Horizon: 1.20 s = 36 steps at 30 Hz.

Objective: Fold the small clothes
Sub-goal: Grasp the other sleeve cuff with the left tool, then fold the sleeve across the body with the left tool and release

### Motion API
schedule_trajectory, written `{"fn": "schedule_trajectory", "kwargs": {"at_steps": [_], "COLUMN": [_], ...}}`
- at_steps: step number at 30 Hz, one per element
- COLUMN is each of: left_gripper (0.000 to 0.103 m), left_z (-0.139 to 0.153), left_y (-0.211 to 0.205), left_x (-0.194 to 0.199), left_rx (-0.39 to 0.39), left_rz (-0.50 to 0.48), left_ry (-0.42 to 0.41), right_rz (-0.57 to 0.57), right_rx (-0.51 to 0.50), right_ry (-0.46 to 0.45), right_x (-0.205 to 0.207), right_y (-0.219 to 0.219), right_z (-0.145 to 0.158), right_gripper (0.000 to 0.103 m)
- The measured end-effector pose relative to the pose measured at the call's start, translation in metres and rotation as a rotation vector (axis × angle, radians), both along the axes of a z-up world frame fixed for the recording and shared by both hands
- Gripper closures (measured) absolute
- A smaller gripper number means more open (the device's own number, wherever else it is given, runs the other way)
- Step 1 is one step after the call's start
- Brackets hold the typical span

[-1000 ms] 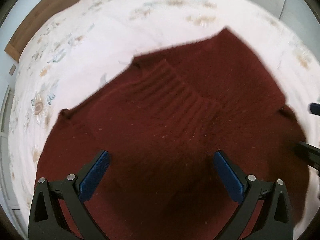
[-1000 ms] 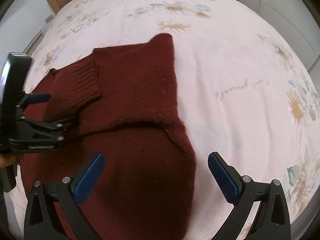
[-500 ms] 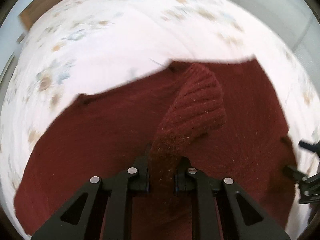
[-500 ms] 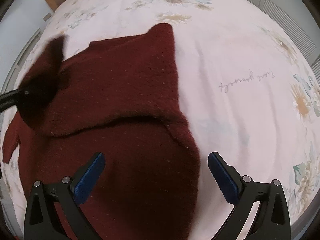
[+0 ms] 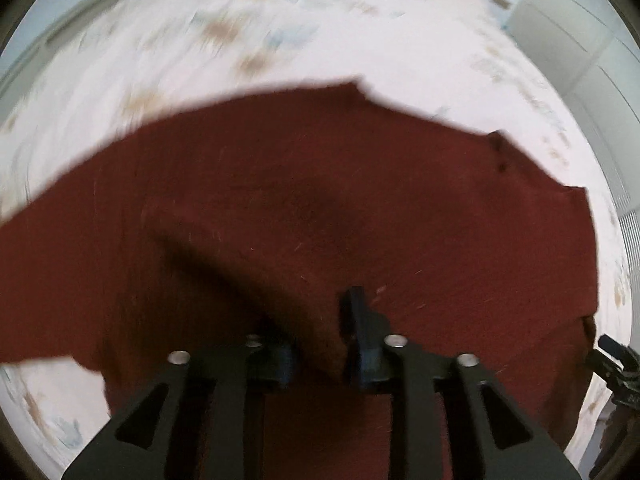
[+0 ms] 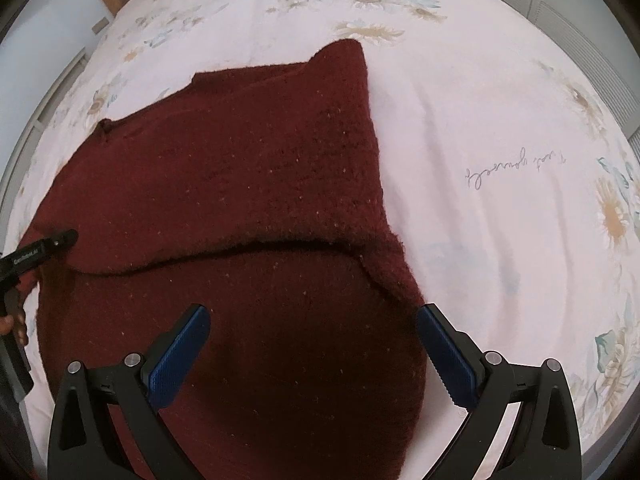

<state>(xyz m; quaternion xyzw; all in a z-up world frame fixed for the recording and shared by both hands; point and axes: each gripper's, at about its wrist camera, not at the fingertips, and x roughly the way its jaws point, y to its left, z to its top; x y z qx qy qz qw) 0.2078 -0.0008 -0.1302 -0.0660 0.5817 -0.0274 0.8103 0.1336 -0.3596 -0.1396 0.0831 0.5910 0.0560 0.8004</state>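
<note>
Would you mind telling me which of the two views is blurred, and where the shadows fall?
Left wrist view: motion-smeared, the floral bedsheet streaked, the maroon sweater soft-edged where the left claw pinches it. Right wrist view: sharp, knit flecks readable, a dark shadow on the sweater between the open right claw fingers; fisheye bends both.

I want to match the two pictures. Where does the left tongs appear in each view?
Left wrist view: the left tongs fills the bottom centre, its jaws shut on a fold of the dark red sweater.
Right wrist view: it pokes in at the left edge, at the sweater's left side.
Shared landmark: the sweater, lying on the floral bed sheet.
</note>
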Motion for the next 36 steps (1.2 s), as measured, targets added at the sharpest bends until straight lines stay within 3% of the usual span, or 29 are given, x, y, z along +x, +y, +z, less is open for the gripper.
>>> {"fn": "schedule_trajectory", "kwargs": {"at_steps": [6,8,10,13,19,23,26,31,36], "left_gripper": [0.04,0.035,0.017,0.001,0.001,0.001,0.001,0.001,0.001], "left_z": [-0.002,0.0,0.005,0.018,0.055,0.062,0.049,0.007,-0.014], "left_y": [0.025,0.029,0.031,0.026,-0.002,-0.032,-0.05,-0.037,-0.023], "left_x": [-0.004,-0.005,-0.005,-0.006,-0.002,0.008,0.015,0.006,-0.003], "left_rx": [0.052,0.066,0.109,0.147,0.088,0.083,0.082,0.09,0.134], "left_rz": [0.056,0.055,0.053,0.025,-0.066,-0.149,-0.177,-0.205,-0.222], "left_ry": [0.0,0.015,0.024,-0.01,-0.113,-0.175,-0.163,-0.096,-0.087], "right_rz": [-0.011,-0.014,-0.01,0.007,0.067,0.101,0.132,0.17,0.154], "right_rx": [-0.008,-0.01,-0.017,-0.037,-0.075,-0.106,-0.105,-0.128,-0.14], "right_ry": [0.002,-0.005,-0.015,-0.044,-0.139,-0.182,-0.192,-0.132,-0.147], "right_x": [0.0,0.001,0.004,0.01,0.03,0.046,0.057,0.066,0.063], "right_y": [0.001,0.003,0.007,0.016,0.051,0.082,0.106,0.13,0.115], "right_z": [0.0,0.002,0.006,0.017,0.044,0.047,0.036,-0.007,-0.025], "right_gripper": [0.001,0.001,0.001,0.001,0.001,0.001,0.001,0.001,0.001]}}
